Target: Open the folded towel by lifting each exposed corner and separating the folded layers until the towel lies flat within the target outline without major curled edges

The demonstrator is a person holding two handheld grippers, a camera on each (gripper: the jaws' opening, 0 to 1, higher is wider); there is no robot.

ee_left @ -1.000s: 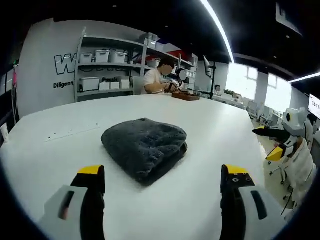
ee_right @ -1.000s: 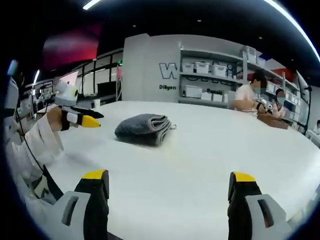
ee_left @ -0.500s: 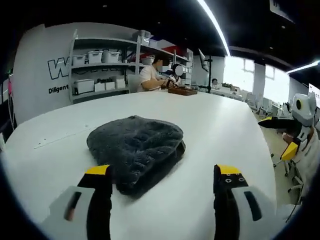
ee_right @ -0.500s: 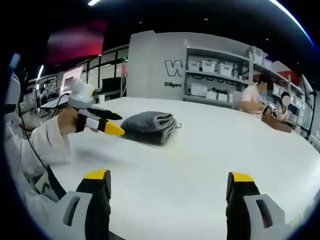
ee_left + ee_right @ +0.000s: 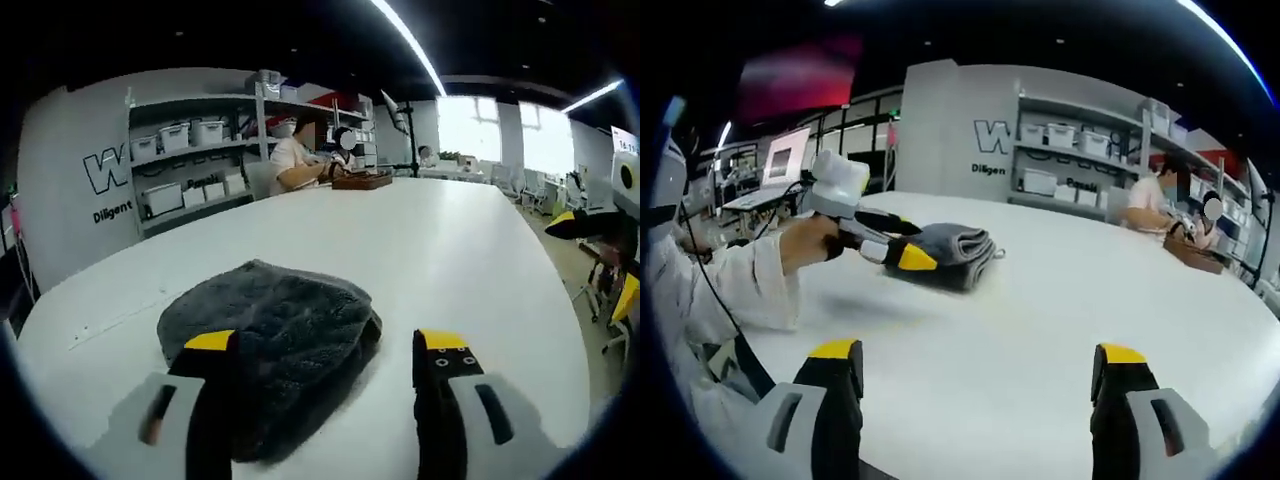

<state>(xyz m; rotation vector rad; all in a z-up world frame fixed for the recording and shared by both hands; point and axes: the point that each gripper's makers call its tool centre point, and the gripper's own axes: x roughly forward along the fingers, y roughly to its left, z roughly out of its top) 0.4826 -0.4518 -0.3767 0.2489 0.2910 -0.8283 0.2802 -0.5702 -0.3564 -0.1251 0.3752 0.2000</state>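
A dark grey fluffy towel [image 5: 275, 325] lies folded in a thick bundle on the white table [image 5: 460, 250]. My left gripper [image 5: 326, 342] is open and low over the towel's near edge, its left jaw in front of the cloth and its right jaw beside it over bare table. In the right gripper view the towel [image 5: 955, 248] shows its stacked folds, and a sleeved hand holds the left gripper [image 5: 912, 243] at the towel's left side. My right gripper [image 5: 976, 352] stands open, well back from the towel, with nothing between its jaws. It also shows as the right gripper [image 5: 597, 260] past the table's edge.
Shelves with white bins [image 5: 190, 150] line the back wall. People sit at the table's far end [image 5: 300, 160] beside a brown tray [image 5: 362, 181]. A monitor [image 5: 788, 160] stands behind the white sleeve [image 5: 730, 290]. Wide bare table [image 5: 1060, 300] lies right of the towel.
My left gripper has closed in on the towel, from well short of it to its jaws at the near edge. The right gripper has held about the same place.
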